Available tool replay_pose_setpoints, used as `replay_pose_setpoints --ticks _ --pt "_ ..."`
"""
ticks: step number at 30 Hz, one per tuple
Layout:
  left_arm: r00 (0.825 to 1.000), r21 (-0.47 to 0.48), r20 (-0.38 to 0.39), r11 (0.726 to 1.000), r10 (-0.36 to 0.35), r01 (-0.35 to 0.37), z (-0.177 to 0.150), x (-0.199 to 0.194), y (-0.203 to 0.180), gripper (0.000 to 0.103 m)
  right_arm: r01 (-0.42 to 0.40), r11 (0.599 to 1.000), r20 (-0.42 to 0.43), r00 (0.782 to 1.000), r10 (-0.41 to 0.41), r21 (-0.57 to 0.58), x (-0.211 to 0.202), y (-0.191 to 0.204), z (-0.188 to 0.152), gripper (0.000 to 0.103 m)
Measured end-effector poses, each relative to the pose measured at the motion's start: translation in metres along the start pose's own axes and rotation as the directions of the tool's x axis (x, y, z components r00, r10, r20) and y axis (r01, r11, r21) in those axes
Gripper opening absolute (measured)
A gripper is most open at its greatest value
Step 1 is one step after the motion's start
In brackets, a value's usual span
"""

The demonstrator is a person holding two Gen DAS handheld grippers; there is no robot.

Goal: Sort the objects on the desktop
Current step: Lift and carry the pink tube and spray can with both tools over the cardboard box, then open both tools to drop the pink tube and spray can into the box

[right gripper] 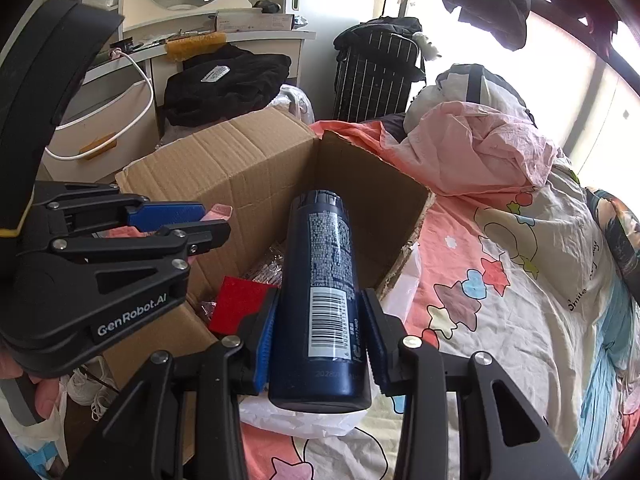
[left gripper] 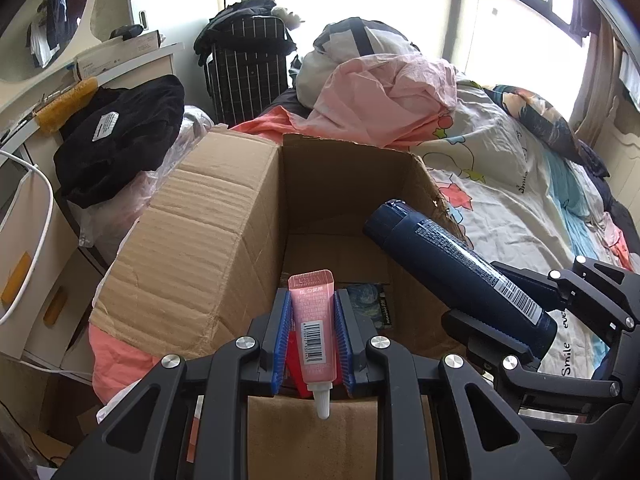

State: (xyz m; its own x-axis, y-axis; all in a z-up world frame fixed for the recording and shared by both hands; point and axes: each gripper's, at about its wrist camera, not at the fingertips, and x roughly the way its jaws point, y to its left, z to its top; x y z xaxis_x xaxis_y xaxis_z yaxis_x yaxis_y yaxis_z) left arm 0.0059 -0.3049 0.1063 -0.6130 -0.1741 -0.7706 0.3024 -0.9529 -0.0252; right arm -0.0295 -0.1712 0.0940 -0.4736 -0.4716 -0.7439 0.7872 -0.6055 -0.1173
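Note:
My left gripper (left gripper: 312, 300) is shut on a small pink tube (left gripper: 314, 332) with a white nozzle that points back at the camera. It hangs over the near edge of an open cardboard box (left gripper: 192, 240). My right gripper (right gripper: 318, 312) is shut on a dark blue bottle (right gripper: 320, 300) with a barcode label, held over the box's right corner (right gripper: 420, 200). In the left wrist view the same blue bottle (left gripper: 460, 268) and right gripper (left gripper: 512, 328) show at the right. The left gripper (right gripper: 208, 220) shows at the left of the right wrist view, a bit of pink between its fingers.
The box sits on a bed (left gripper: 520, 208) with a cartoon quilt and heaped pink bedding (left gripper: 384, 96). Inside the box lie a red item (right gripper: 236, 300), clear wrappers and a dark printed card (left gripper: 370, 304). A desk (right gripper: 224, 44) with black clothing (left gripper: 120, 136) stands to the left.

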Motion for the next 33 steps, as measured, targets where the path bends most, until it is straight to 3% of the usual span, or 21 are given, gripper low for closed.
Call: replay_pose_setpoints --ticks 17,25,33 --pt "1.0 0.004 -0.029 1.0 0.004 -0.004 0.009 0.022 0.001 0.022 -0.039 0.998 -0.034 0.999 0.041 0.043 0.038 0.0 0.012 0.037" --pt "0.999 -0.003 -0.035 1.0 0.01 -0.011 0.01 0.024 0.002 0.022 -0.071 0.997 -0.027 0.997 0.072 0.042 0.044 0.003 0.012 0.035" --pt "0.999 -0.02 -0.033 1.0 0.014 -0.015 0.009 0.021 0.003 0.025 -0.053 0.998 -0.014 0.998 0.053 0.043 0.038 0.004 0.012 0.034"
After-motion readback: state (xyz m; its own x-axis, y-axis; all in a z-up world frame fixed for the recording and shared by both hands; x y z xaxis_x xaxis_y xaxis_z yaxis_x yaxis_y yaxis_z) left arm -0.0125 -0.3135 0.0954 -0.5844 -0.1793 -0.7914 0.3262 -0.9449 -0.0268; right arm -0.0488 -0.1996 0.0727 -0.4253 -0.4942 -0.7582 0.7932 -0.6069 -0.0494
